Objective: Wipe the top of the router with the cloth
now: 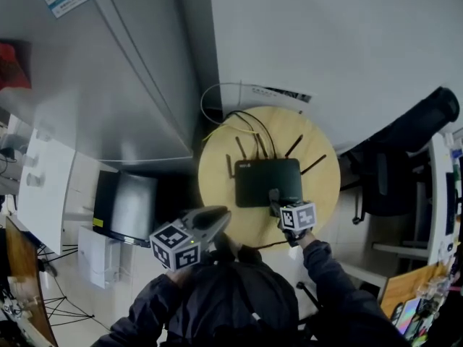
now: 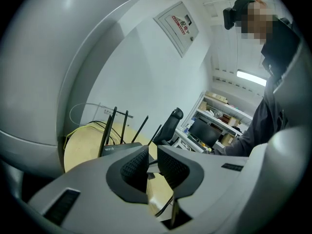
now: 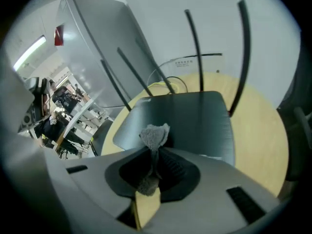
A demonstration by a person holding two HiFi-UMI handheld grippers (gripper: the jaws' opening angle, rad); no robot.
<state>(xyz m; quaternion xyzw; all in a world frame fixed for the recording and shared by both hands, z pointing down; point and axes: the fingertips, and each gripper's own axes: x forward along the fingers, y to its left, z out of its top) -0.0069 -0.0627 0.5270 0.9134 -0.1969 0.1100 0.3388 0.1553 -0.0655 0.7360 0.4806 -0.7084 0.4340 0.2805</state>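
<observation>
One flat black plastic router [image 1: 268, 181] lies in the middle of a round pale wooden surface [image 1: 324, 186]. Thin black antennas stand along its far edge, and black and yellow cables [image 1: 242, 121] loop away behind them.

In the right gripper view the router's smooth dark top [image 3: 195, 121] fills the middle ground, and it looks bare. A small tuft of grey fuzzy cloth [image 3: 155, 135] sticks out of the right tool [image 3: 156, 160], whose jaws are clamped on it. The head view places this tool [image 1: 275, 195] at the router's near edge, over the lid. Neither view shows for certain whether the cloth is touching the lid.

The left tool [image 1: 215, 217] hangs off the near left corner of the router, close to the person's body. In the left gripper view its jaws [image 2: 152, 167] stand a narrow gap apart with nothing between them, so it appears to be taking no part in the work.

Left of the router rises a large grey metal cabinet [image 1: 123, 71], and behind it is a white wall. A black office chair [image 1: 405, 132] stands to the router's right.

The step in hand seems to be the start of the wipe, or an early stroke. The next move probably calls for pressing the cloth flat on the lid and sweeping across it, stopping short of the antennas.
</observation>
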